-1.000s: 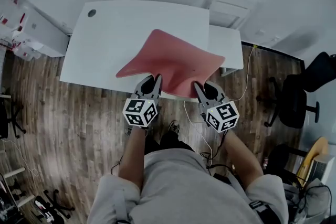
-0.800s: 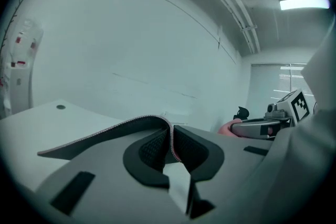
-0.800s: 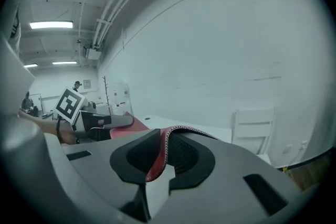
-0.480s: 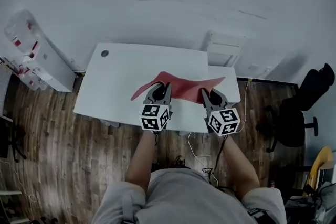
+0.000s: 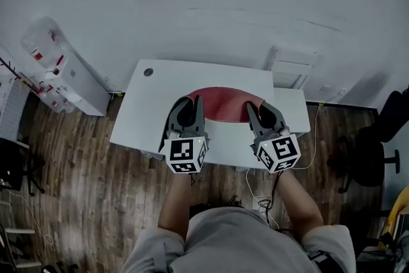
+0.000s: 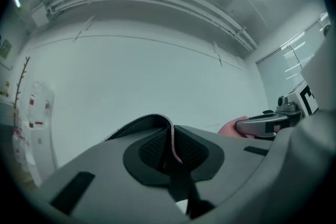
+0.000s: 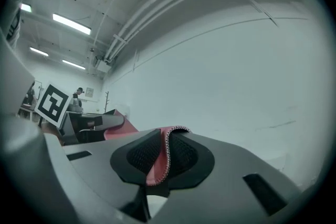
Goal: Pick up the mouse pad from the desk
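The red mouse pad (image 5: 223, 102) is now up in the air over the white counter (image 5: 147, 128); a second ago its far half was still draped on the top. Both hands have carried it up and forward. The left gripper (image 5: 190, 105) has its jaws clamped on the pad's stitched near edge, and the right gripper (image 5: 257, 110) pinches the other near corner the same way. I judge the pickup all but done. From above, the pad is foreshortened, its near edge sits behind the grippers, and whether its far edge clears the counter cannot be told
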`<state>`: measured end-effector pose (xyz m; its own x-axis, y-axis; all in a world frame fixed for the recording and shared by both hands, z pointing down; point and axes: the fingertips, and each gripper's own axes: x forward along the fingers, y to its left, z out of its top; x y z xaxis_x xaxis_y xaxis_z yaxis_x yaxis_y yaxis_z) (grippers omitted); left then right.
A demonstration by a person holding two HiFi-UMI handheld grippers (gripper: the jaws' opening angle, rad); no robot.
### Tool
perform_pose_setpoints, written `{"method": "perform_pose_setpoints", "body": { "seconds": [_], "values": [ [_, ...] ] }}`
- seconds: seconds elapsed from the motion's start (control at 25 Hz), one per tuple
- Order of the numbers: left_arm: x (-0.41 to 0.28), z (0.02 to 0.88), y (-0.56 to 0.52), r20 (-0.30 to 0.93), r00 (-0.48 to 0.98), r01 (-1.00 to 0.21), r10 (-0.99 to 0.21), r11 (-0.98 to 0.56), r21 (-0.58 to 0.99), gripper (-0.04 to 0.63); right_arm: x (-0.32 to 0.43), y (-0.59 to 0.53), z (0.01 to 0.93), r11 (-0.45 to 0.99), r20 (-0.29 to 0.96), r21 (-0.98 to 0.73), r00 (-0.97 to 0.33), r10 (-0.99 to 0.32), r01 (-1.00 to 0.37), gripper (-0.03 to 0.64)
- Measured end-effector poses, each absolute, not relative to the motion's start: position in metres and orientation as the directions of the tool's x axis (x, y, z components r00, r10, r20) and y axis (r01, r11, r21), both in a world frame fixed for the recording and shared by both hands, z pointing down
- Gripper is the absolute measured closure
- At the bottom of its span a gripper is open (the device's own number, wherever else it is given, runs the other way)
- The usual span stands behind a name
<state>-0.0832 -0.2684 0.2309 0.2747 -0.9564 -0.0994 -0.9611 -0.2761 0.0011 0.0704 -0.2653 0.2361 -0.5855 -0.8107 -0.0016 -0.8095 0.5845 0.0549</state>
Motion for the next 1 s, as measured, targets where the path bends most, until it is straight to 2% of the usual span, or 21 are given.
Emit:
{"method": "perform_pose_setpoints", "body": {
  "seconds": [0.28, 0.56, 0.76, 1.0],
  "values": [
    [-0.148, 0.183, -0.218, -0.126, 0.107, -0.982, -0.986, -0.085, -0.171, 0.555, -0.013, -0.243, 0.187, 0.701, -0.081, 0.144, -0.714, -0.695, -0.698, 0.551],
    [-0.228, 0.182, -0.150, -0.105, -0.134, -0.975, -0.985, 0.150, -0.166, 0.555, -0.103, -0.200, 0.190, 0.800, -0.079, 0.200, -0.823, -0.562, -0.566, 0.550],
    [-0.250, 0.195, -0.128, -0.058, -0.197, -0.960, -0.979, 0.205, -0.193, 0.555, -0.131, -0.185, 0.198, 0.831, -0.077, 0.199, -0.853, -0.516, -0.520, 0.551],
    [-0.258, 0.198, -0.106, -0.048, -0.208, -0.958, -0.977, 0.213, -0.190, 0.555, -0.145, -0.161, 0.203, 0.846, -0.044, 0.196, -0.867, -0.497, -0.495, 0.554]
  ]
}}
